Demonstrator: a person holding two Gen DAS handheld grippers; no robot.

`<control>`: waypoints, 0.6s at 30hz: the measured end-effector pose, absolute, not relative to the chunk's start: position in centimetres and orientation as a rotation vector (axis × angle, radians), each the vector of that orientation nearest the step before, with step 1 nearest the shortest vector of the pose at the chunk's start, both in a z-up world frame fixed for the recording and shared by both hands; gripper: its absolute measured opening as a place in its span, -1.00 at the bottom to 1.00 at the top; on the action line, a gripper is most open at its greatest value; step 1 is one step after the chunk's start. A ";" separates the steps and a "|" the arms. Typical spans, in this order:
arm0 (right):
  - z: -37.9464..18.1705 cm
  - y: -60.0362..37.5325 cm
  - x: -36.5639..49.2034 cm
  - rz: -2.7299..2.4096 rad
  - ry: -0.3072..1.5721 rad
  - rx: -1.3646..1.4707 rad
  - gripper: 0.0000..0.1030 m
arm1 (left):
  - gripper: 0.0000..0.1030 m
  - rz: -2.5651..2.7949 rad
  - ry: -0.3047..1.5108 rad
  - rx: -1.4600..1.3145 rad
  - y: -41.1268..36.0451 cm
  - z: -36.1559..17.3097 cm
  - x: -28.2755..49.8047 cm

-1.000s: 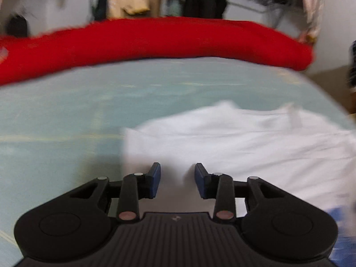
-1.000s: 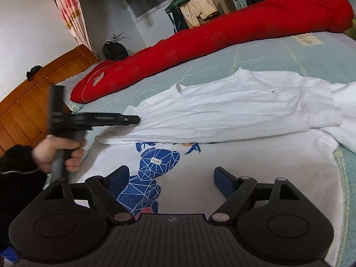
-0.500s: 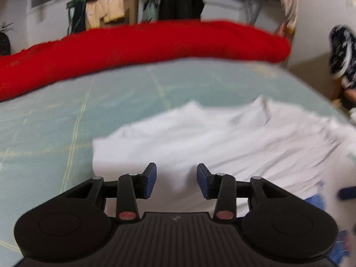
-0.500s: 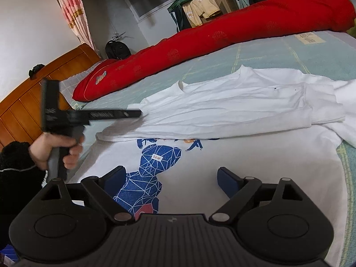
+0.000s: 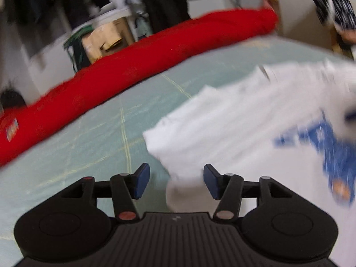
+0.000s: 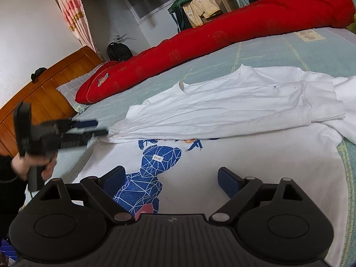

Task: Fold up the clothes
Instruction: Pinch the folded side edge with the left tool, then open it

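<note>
White cotton all over the bed [image 6: 278, 51] right now: a white t-shirt [image 6: 222, 102] is spread flat on the pale green sheet, with its far half folded over toward the near side, so a long doubled band runs left to right across the middle. The collar [image 6: 182, 85] peeks up on the far left of that band. Just near of the fold edge you can see the blue geometric bear print [image 6: 153, 169], partly tucked under the folded layer.

Right tongs [image 6: 170, 183] sit at the near edge over the printed part of the shirt, blue pads spread wide, nothing between them but the cloth lying flat underneath. Not pinching anything.

Left tongs [image 6: 98, 128] are out at the left end of the fold, held by a hand [image 6: 33, 166] in a dark sleeve, tips right beside the shirt's left corner. From the left wrist view, the left tongs [image 5: 173, 183] are parted, and they've just been opening. A bunched bit of the shirt corner [image 5: 184, 191] sits in the gap, but neither pad presses on it, so it's let go. That view is quite blurry.

Far side of the bed has a long red bolster [image 6: 233, 33] running the whole length, and a wooden headboard [image 6: 51, 89] on the left. Clothes hang in the background along the wall.
</note>
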State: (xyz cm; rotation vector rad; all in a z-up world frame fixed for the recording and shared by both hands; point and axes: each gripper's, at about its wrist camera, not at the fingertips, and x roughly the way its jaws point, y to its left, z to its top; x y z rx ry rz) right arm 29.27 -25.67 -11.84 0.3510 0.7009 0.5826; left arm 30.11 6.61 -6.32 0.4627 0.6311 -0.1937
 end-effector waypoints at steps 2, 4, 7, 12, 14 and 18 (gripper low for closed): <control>-11.8 -25.7 29.3 0.583 0.701 0.349 0.81 | 0.12 -0.184 0.621 0.567 5.8 -7.4 29.5; -11.8 -25.6 29.3 0.582 0.700 0.350 0.81 | 0.13 -0.133 0.605 0.679 4.9 -8.4 29.4; -11.9 -25.6 29.2 0.583 0.700 0.351 0.82 | 0.12 -0.078 0.566 0.790 3.6 -9.2 30.4; -11.9 -25.8 29.2 0.586 0.700 0.361 0.82 | 0.08 -0.068 0.468 1.013 0.6 -11.1 31.3; -11.9 -25.8 29.3 0.588 0.700 0.364 0.82 | -0.21 -0.096 0.442 1.078 0.0 -11.7 31.3; -11.9 -25.7 29.2 0.587 0.701 0.361 0.82 | -0.89 -0.125 0.496 1.045 0.0 -12.2 32.5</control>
